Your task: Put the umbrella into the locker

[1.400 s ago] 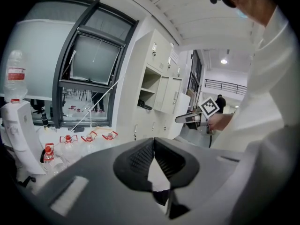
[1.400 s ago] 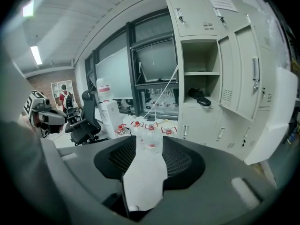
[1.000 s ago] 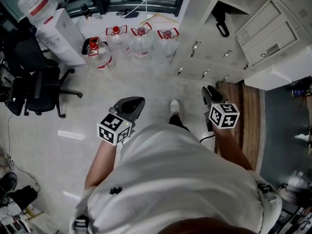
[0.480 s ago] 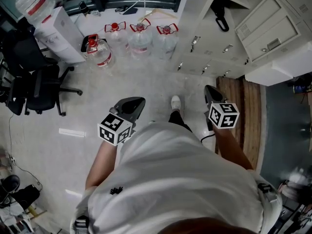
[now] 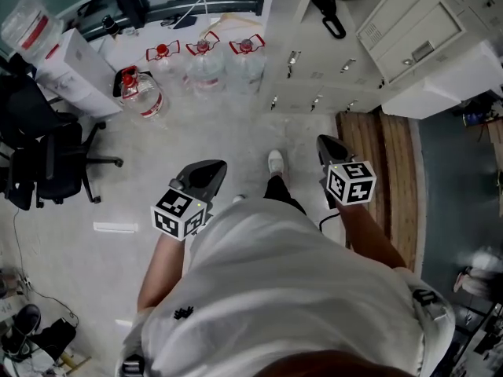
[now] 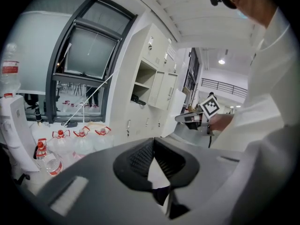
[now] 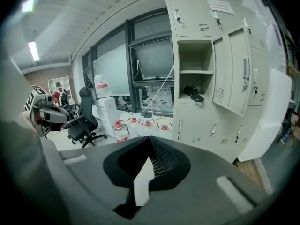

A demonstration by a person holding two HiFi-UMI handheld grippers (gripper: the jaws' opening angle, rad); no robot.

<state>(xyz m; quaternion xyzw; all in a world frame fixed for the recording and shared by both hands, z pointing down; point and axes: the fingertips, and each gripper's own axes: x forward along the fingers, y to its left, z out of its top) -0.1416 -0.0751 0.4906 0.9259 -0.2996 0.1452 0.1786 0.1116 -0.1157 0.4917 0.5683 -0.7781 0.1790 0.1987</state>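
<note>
A black umbrella (image 5: 326,18) with a looped handle lies on the shelf of an open compartment of the white locker bank (image 5: 314,69). It also shows in the right gripper view as the umbrella (image 7: 193,93) and, smaller, in the left gripper view as the umbrella (image 6: 137,99). My left gripper (image 5: 208,169) and right gripper (image 5: 324,144) are held at waist height, well short of the lockers. Both are shut with nothing between their jaws, as seen at the left gripper (image 6: 153,140) and the right gripper (image 7: 149,140).
Several water jugs (image 5: 203,57) stand at the foot of the lockers by the window. A water dispenser (image 5: 59,53) and an office chair (image 5: 43,159) are on the left. Open locker doors (image 5: 413,26) jut out on the right above a wooden floor panel (image 5: 381,171).
The right gripper's jaws have closed. The head view has shifted, so the lockers and jugs sit further left and higher; both grippers drifted slightly with it.
</note>
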